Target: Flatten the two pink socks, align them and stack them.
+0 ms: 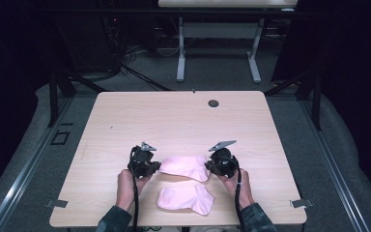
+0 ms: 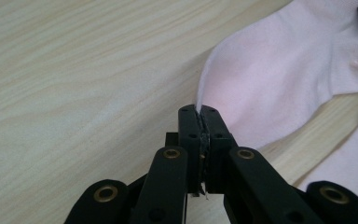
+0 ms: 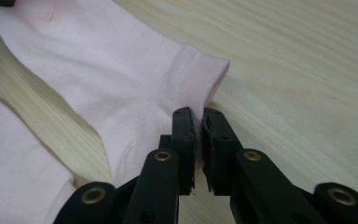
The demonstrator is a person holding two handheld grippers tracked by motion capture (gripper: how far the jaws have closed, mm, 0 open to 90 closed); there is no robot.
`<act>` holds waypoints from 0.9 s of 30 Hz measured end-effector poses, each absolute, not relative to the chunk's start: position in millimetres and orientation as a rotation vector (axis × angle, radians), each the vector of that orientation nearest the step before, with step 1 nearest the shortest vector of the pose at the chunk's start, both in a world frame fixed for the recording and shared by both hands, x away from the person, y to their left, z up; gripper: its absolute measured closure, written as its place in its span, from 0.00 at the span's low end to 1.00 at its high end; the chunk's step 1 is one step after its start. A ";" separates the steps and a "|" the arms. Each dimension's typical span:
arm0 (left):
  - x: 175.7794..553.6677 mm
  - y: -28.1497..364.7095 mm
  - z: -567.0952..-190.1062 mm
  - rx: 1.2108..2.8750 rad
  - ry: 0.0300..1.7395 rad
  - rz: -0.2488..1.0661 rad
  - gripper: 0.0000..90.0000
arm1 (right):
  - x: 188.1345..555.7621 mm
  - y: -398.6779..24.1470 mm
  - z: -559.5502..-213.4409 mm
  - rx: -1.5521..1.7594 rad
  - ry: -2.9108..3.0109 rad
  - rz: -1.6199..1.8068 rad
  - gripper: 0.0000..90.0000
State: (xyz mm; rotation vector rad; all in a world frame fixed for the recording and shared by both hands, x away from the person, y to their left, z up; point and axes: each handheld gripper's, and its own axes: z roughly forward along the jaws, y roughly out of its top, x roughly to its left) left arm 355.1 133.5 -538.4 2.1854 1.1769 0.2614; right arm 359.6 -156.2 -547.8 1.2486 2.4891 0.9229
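Far pink sock (image 1: 186,166) is pinched at opposite ends by left tongs (image 1: 153,166) and right tongs (image 1: 211,166) (both clamped on fabric); near pink sock (image 1: 186,198) is left on bench (image 1: 174,121).

The desk (image 1: 174,116) is pale beige with a fine, streaky wood grain of slightly darker tan lines, and a small dark grey round cap (image 1: 213,103) sits in it toward 12 o'clock. The far sock (image 1: 186,166) is plain soft pink with no print; its ribbed cuff band (image 3: 200,74) is the same pink, a shade deeper in the folds. The near sock (image 1: 186,198), toward 6 o'clock, is the same unpatterned pale pink. The left claw (image 2: 199,122) is matt black with brass-coloured rivets, and the right claw (image 3: 196,128) matches it, black with brass rivets. Each carries a light grey three-cornered plate. The sleeves (image 1: 112,220) show a dark green mottled pattern. The floor (image 1: 319,145) is dull grey.
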 end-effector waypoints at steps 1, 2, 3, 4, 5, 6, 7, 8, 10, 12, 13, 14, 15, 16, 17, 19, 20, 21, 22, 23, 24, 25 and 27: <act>353.3 134.1 -535.7 2.177 1.175 0.261 0.98 | 358.2 -158.0 -543.9 1.233 2.495 0.908 0.93; 351.6 134.8 -533.0 2.174 1.170 0.259 0.98 | 356.1 -157.7 -541.2 1.239 2.477 0.927 0.93; 349.7 135.3 -530.4 2.172 1.164 0.260 0.98 | 354.2 -158.1 -538.6 1.244 2.472 0.948 0.93; 347.6 135.5 -528.1 2.167 1.160 0.258 0.98 | 352.1 -159.2 -535.0 1.237 2.470 0.937 0.93; 345.3 135.7 -525.9 2.163 1.158 0.260 0.98 | 350.1 -160.1 -532.0 1.232 2.466 0.944 0.93; 343.1 135.8 -524.0 2.158 1.155 0.263 0.98 | 348.1 -160.7 -528.8 1.231 2.467 0.954 0.93; 340.6 136.1 -522.1 2.149 1.152 0.252 0.98 | 345.5 -161.3 -526.0 1.232 2.461 0.953 0.93; 338.2 136.6 -520.2 2.147 1.145 0.251 0.98 | 342.9 -162.0 -523.1 1.225 2.463 0.947 0.93; 333.1 137.4 -517.1 2.146 1.133 0.247 0.98 | 337.3 -162.2 -519.0 1.226 2.455 0.960 0.93; 327.0 138.7 -514.2 2.141 1.119 0.234 0.98 | 331.2 -163.1 -514.7 1.218 2.462 0.951 0.93; 324.5 139.3 -513.4 2.140 1.114 0.226 0.98 | 327.1 -163.9 -512.1 1.208 2.474 0.947 0.93; 322.5 139.8 -512.8 2.139 1.111 0.222 0.98 | 323.6 -163.9 -511.2 1.212 2.469 0.954 0.93; 320.2 140.9 -512.1 2.140 1.103 0.220 0.98 | 321.3 -164.3 -510.4 1.209 2.473 0.960 0.93; 317.7 141.4 -511.8 2.137 1.102 0.209 0.98 | 317.7 -164.6 -509.2 1.206 2.477 0.962 0.93; 315.5 142.1 -511.6 2.137 1.099 0.209 0.98 | 314.3 -165.1 -507.9 1.194 2.482 0.948 0.93; 310.5 143.3 -511.2 2.140 1.093 0.199 0.98 | 307.7 -165.1 -506.8 1.188 2.493 0.952 0.93; 308.0 143.4 -511.5 2.138 1.091 0.203 0.98 | 304.5 -165.3 -506.0 1.179 2.502 0.943 0.93; 305.7 143.9 -511.6 2.146 1.086 0.205 0.98 | 301.4 -165.5 -505.9 1.176 2.512 0.948 0.93; 303.3 144.0 -512.2 2.142 1.088 0.193 0.98 | 298.2 -165.3 -506.2 1.182 2.510 0.961 0.93; 301.2 144.6 -513.0 2.143 1.084 0.181 0.98 | 295.2 -165.8 -505.8 1.173 2.517 0.951 0.93; 299.2 145.0 -514.0 2.145 1.081 0.175 0.98 | 291.8 -166.0 -505.4 1.172 2.523 0.943 0.93; 296.8 145.1 -515.1 2.142 1.084 0.165 0.98 | 288.8 -166.3 -505.8 1.169 2.521 0.949 0.93; 292.4 145.3 -517.5 2.149 1.081 0.153 0.98 | 283.6 -167.0 -506.8 1.172 2.526 0.958 0.93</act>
